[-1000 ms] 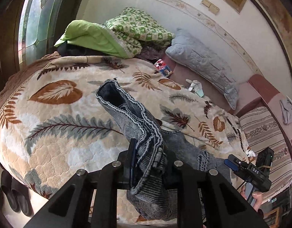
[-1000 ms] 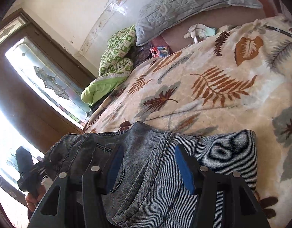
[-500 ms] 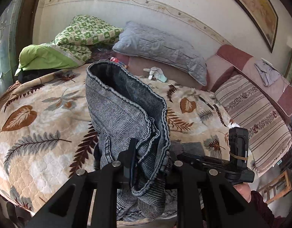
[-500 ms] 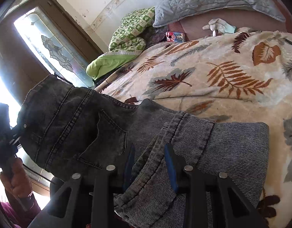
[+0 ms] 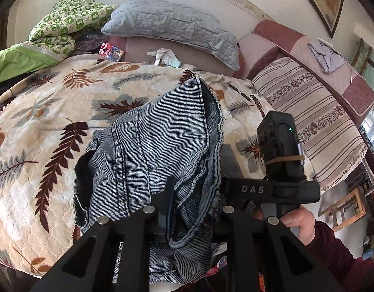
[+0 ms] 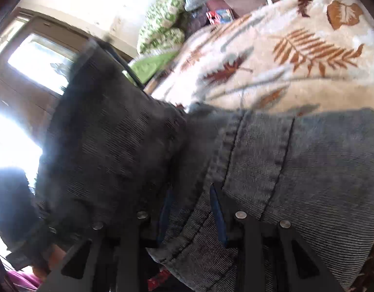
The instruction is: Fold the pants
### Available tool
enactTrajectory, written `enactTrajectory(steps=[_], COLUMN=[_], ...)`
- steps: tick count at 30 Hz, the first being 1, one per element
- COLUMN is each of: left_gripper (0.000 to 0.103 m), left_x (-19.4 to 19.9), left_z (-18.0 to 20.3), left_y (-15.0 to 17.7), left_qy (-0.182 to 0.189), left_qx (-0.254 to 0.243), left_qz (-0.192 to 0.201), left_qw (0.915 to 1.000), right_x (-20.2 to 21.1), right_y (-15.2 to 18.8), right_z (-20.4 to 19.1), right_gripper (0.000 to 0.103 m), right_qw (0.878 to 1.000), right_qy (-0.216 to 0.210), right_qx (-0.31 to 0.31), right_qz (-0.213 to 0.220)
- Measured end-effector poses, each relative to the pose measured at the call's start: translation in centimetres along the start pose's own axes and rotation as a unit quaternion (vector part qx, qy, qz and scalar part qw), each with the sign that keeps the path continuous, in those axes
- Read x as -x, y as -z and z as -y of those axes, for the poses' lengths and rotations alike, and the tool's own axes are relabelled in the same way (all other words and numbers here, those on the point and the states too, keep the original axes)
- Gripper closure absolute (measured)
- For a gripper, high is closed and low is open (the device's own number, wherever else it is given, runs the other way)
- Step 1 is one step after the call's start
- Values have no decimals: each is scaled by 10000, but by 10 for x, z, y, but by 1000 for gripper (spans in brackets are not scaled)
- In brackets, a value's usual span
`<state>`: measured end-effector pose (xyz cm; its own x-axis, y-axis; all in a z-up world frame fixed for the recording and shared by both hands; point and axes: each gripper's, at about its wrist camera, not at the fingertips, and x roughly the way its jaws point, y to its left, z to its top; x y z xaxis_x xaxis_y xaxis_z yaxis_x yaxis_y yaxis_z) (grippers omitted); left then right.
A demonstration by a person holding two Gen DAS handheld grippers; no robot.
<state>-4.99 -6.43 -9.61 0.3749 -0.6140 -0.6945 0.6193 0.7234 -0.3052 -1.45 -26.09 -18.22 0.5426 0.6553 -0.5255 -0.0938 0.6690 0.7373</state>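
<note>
The grey-blue denim pants (image 5: 150, 146) lie on a leaf-patterned blanket (image 5: 41, 121) near the bed's front edge. My left gripper (image 5: 196, 192) is shut on a bunched hem of them and holds that end up over the rest. In the right wrist view, my right gripper (image 6: 190, 206) is shut on a seamed edge of the pants (image 6: 308, 170), with the denim pinched between its blue pads. A lifted dark flap of denim (image 6: 109, 133) fills the left of that view. The right gripper's camera block (image 5: 277, 146) and the hand (image 5: 298, 221) holding it sit just right of my left gripper.
A grey pillow (image 5: 172, 26) and a green patterned quilt (image 5: 70, 17) lie at the head of the bed. A striped cushion (image 5: 308, 112) lies to the right. A pen (image 5: 240, 92), a white glove (image 5: 162, 57) and a small box (image 5: 111, 50) rest on the bed. A bright window (image 6: 36, 58) is on the left.
My left gripper has carried the pants end across the bed toward the right gripper, rolling as it went. The right gripper's jaws have closed from wide apart onto the denim edge.
</note>
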Motion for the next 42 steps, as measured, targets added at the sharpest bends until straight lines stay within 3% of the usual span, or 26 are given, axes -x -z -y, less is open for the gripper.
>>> enactTrajectory(steps=[7,17,21,27,29,30,33,36,38,42], left_gripper=[82,82,81,77,69,57,37,28,25,25], left_x=[-12,-40,-69,-100,-88,-80,-43,-15,-11,-36], left_z=[23,88,109,104,110,114,113,104,88,37], left_y=[3,-14,-12,2,1,-1,-12,-26,-36,-49], left_qy=[66,653,784,770,703,697,836,847,463,-203], left_qx=[-261,-807,-951,-771,-1038,-1155,-1373,-1444,-1392,-922], left_qz=[-147,-287,-612,-1218,-1076,-971,-375,157,408,233], left_qw=[9995,9942,9905,9866,9863,9861,9863,9858,9883,9953], right_x=[37,105,135,140,153,162,186,202,201,179], right_y=[-3,1,11,20,20,19,19,17,11,5], right_z=[1,23,48,91,100,102,98,84,69,43], right_gripper=[69,69,69,69,69,69,69,69,69,69], right_qw=[9974,9911,9882,9852,9790,9752,9632,9557,9549,9643], right_qy=[-335,-307,-103,674,804,848,1024,879,852,798], right_qx=[53,-135,-439,-1196,-1385,-1454,-1435,-1237,-1012,-548], right_qz=[636,1289,1467,1022,1258,1434,2027,2524,2659,2467])
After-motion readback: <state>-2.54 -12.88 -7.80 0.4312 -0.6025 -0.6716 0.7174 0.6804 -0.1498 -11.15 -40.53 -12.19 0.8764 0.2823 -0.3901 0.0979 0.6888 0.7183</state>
